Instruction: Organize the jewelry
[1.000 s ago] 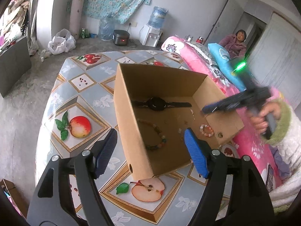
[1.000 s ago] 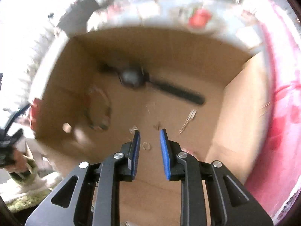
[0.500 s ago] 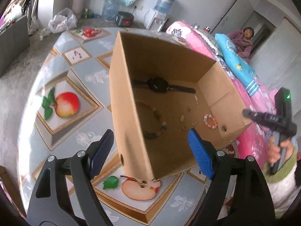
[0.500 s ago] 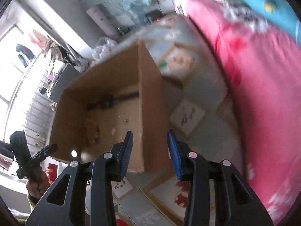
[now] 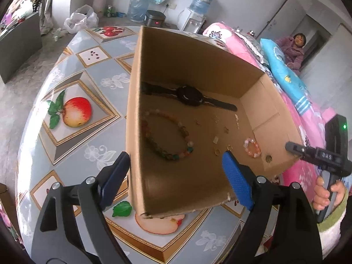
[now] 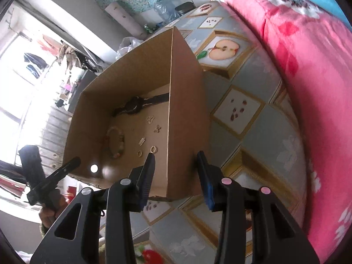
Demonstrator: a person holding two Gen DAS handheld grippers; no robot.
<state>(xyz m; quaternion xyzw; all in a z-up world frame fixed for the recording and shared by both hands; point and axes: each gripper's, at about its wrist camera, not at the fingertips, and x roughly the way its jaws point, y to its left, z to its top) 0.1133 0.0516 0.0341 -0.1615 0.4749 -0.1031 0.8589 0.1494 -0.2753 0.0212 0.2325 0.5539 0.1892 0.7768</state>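
An open cardboard box [image 5: 198,61] [image 6: 187,110] stands on the table. On its floor lie a black watch [image 5: 189,95] [image 6: 132,105], a coloured bead bracelet [image 5: 173,155] [image 6: 121,143], a small pink bead ring [image 5: 247,142] and gold rings [image 5: 217,151] [image 6: 153,149]. My left gripper [image 5: 176,160] straddles the box's near left corner with its jaws opening, one finger outside the wall and one over the inside, gripping nothing. My right gripper [image 6: 176,156] is open astride the box's right wall, its pads clear of the cardboard.
The round table [image 5: 72,83] wears a fruit-patterned cloth. A pink quilt [image 6: 308,77] lies along its right side. A person [image 5: 296,50] sits at the back right. Water bottles, a rice cooker and a plastic bag sit on the floor behind.
My right gripper has pulled out of the box to its right wall, rolled, and its jaws have widened. My left gripper sank closer to the box's near corner and spread wider.
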